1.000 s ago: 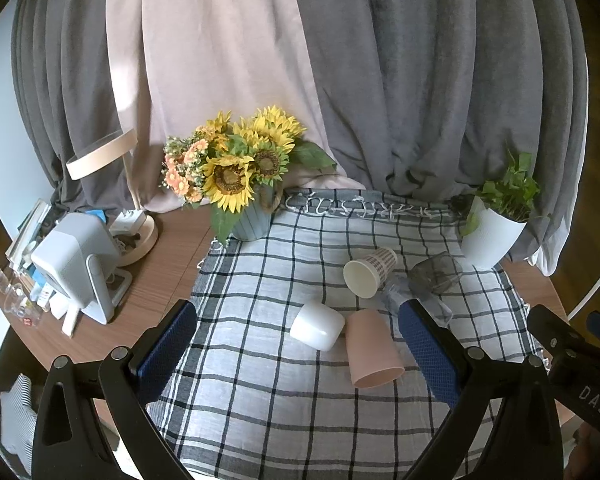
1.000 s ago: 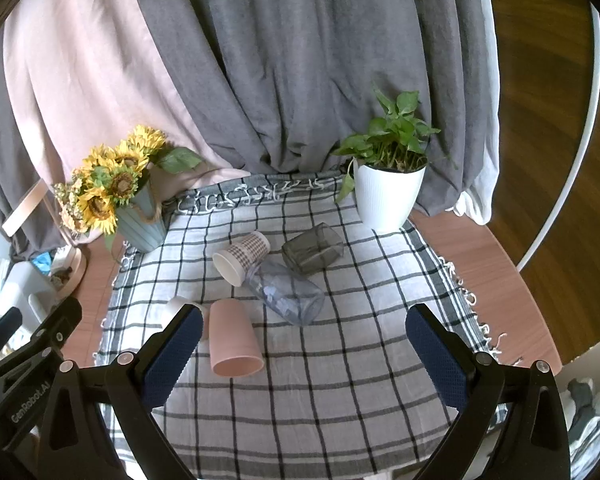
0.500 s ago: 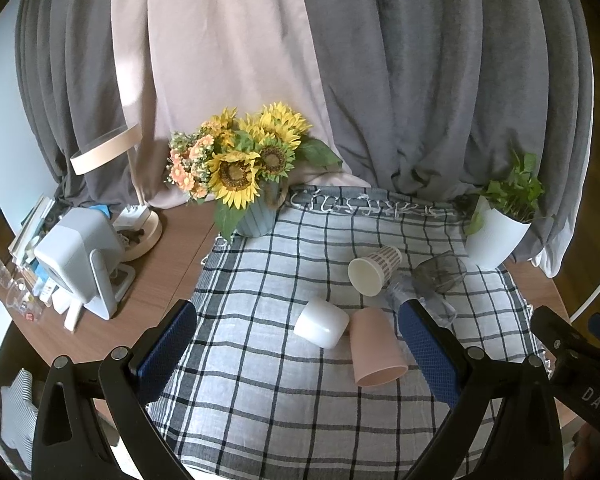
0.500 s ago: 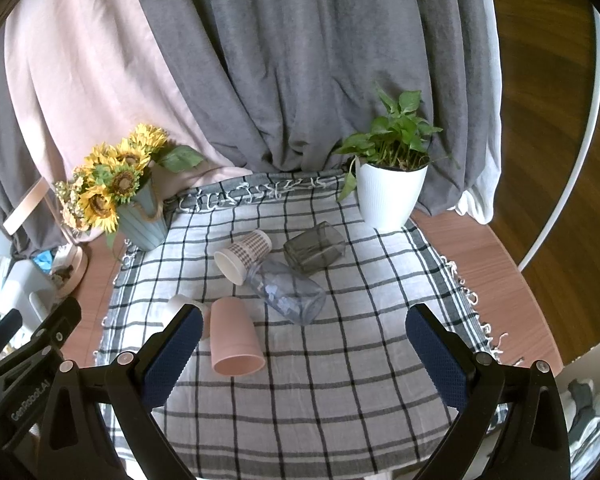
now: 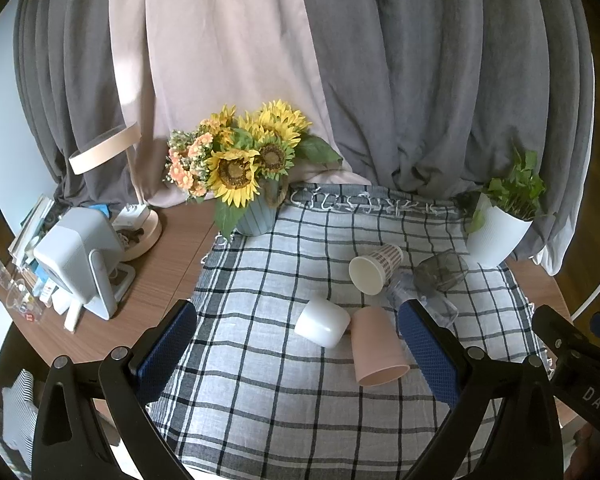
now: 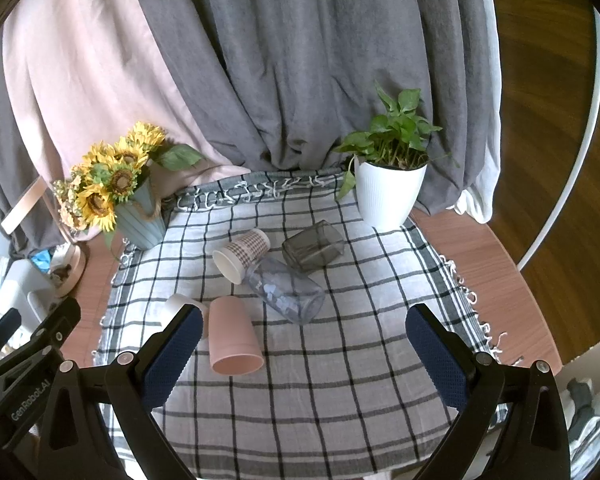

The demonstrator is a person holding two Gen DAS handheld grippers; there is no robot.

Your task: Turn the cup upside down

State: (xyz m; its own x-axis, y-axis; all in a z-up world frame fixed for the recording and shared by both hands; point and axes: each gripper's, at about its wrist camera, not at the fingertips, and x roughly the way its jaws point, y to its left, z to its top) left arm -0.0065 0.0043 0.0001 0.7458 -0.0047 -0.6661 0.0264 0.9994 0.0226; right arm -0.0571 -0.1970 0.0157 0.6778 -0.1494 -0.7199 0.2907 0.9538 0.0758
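1. Blue-padded fingers on both of my grippers are spread wide and hold nothing; the left gripper (image 5: 296,344) and the right gripper (image 6: 300,350) hover above the near edge of the checked cloth (image 6: 340,400), well short of the cups.
2. Compared with a second ago, little has changed: my left view has drifted slightly, so the cups sit a touch lower and further right in it, and my right view is almost the same. No cup has moved or been touched.
3. I judge from this that the task has barely begun. I am only lining up, and no cup is yet turned mouth-down.
4. Cups, counted: five, all lying on their sides in a loose cluster mid-cloth.
   - One smooth pink plastic cup (image 6: 234,338), mouth toward me, nearest my fingers.
   - One small white rounded cup (image 5: 322,322), touching or just beside the pink one on its left.
   - One patterned brown-and-white paper cup (image 6: 242,254), further back.
   - One clear glass tumbler (image 6: 286,290), just beside the paper cup.
   - One smoky grey square glass (image 6: 314,244), furthest right.
5. Other things: one blue ribbed vase of sunflowers (image 5: 244,172) at the back left, one white potted green plant (image 6: 390,184) at the back right, one brown wooden desk (image 5: 168,256) under the cloth, one white boxy device (image 5: 80,256) at the left.
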